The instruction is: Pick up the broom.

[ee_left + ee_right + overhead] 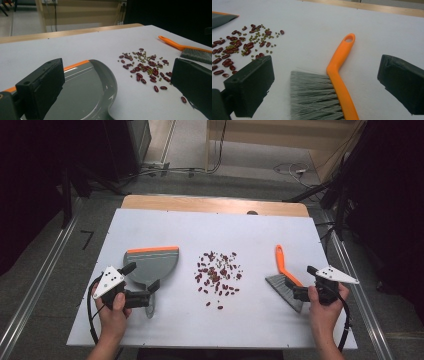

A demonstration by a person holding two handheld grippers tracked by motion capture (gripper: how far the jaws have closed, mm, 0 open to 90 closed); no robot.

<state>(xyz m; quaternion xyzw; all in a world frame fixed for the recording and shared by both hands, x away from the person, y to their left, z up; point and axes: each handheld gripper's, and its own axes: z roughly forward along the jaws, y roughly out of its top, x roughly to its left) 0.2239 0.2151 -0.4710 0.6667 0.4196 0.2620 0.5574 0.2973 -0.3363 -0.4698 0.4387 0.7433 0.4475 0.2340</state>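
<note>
A grey dustpan point(154, 261) with an orange front lip lies left of centre on the white table. My left gripper point(141, 277) is open at its near end, its jaws straddling the pan's rear point(82, 92). A scatter of red beans point(218, 272) mixed with small green ones lies mid-table, and it appears again as the bean scatter point(145, 65) off the pan's right rim. An orange-handled brush point(284, 268) with grey bristles lies to the right. My right gripper point(306, 281) is open, one jaw on each side of the brush point(340, 85) near the bristles, with a gap to both.
The white table top point(260, 235) has a wooden strip point(215, 204) along its far edge. Cables point(295, 169) lie on the floor beyond. Metal rails point(35, 285) run along both sides of the table.
</note>
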